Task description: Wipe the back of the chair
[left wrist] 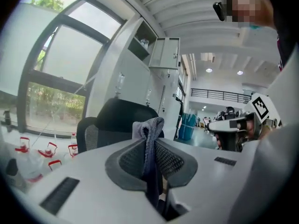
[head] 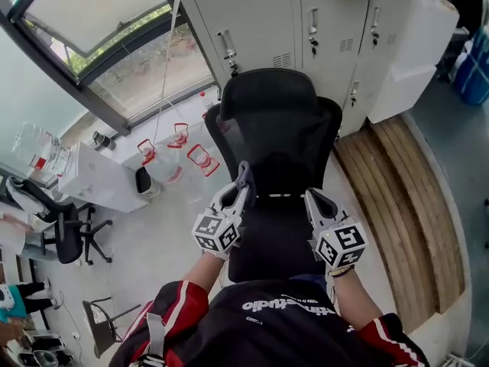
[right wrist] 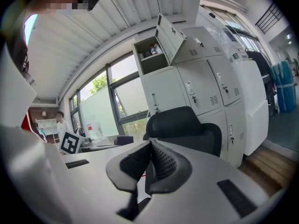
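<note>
A black mesh office chair [head: 279, 128] stands right in front of me, its back and headrest turned toward me. My left gripper [head: 242, 177] is shut on a grey cloth [head: 244, 173], held against the left side of the chair back. In the left gripper view the cloth [left wrist: 150, 125] stands pinched upright between the jaws of the left gripper [left wrist: 149, 143], with the chair [left wrist: 117, 118] beyond. My right gripper [head: 312, 197] is shut with nothing in it, near the right side of the back. In the right gripper view its tips [right wrist: 150, 146] meet in front of the chair [right wrist: 180, 122].
Grey metal lockers [head: 306, 21] stand just behind the chair. A raised wooden platform [head: 405, 197] lies to the right. Clear jugs with red handles [head: 179, 140] sit on the floor at the left by the window. A white desk [head: 95, 178] and another black chair [head: 72, 232] are further left.
</note>
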Motion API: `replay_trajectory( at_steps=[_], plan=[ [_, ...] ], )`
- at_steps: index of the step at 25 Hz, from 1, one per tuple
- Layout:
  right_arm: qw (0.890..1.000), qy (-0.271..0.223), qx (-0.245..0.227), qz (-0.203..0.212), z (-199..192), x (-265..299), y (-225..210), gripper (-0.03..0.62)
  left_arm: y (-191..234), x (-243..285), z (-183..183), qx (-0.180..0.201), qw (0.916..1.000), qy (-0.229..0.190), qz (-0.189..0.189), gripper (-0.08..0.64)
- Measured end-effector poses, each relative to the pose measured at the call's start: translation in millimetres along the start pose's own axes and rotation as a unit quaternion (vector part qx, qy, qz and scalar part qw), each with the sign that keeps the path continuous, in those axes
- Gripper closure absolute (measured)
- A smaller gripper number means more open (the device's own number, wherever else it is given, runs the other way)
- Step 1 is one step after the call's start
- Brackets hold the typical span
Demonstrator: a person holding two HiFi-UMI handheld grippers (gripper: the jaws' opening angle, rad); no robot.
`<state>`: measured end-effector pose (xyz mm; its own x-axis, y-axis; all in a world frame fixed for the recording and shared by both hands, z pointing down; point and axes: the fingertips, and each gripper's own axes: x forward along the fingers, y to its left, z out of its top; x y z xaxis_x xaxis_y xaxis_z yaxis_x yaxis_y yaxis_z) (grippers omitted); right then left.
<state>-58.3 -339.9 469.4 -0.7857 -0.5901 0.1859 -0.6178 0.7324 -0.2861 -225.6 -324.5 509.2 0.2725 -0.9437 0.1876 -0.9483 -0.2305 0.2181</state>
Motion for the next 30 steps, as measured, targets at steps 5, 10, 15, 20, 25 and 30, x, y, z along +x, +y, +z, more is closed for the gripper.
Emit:
replay_trajectory(
  at_steps=[5, 10, 15, 20, 25, 30],
  plan=[
    [1.000, 0.005, -0.010, 0.020, -2, 0, 41, 0.578, 0, -54, 7, -0.014, 0.9997, -0.014, 0.016, 0.503],
    [0.999, 0.002, -0.024, 0.027, -7, -25, 99, 0.577, -14, -126, 11, -0.010, 0.9995, -0.024, 0.016, 0.503],
    [0.999, 0.000, -0.040, 0.022, -21, -78, 171, 0.578, -30, -229, 7, -0.025, 0.9989, -0.037, 0.017, 0.503],
    [0.999, 0.006, -0.045, 0.001, -52, -146, 240, 0.578, -49, -323, -8, -0.026, 0.9984, -0.049, 0.011, 0.503],
    [0.999, 0.020, -0.037, -0.033, -79, -213, 274, 0.578, -77, -380, -25, -0.039, 0.9979, -0.050, -0.012, 0.503],
    [0.998, 0.020, -0.043, -0.045, -81, -258, 291, 0.578, -113, -418, -30, -0.046, 0.9970, -0.055, -0.030, 0.503]
  ],
)
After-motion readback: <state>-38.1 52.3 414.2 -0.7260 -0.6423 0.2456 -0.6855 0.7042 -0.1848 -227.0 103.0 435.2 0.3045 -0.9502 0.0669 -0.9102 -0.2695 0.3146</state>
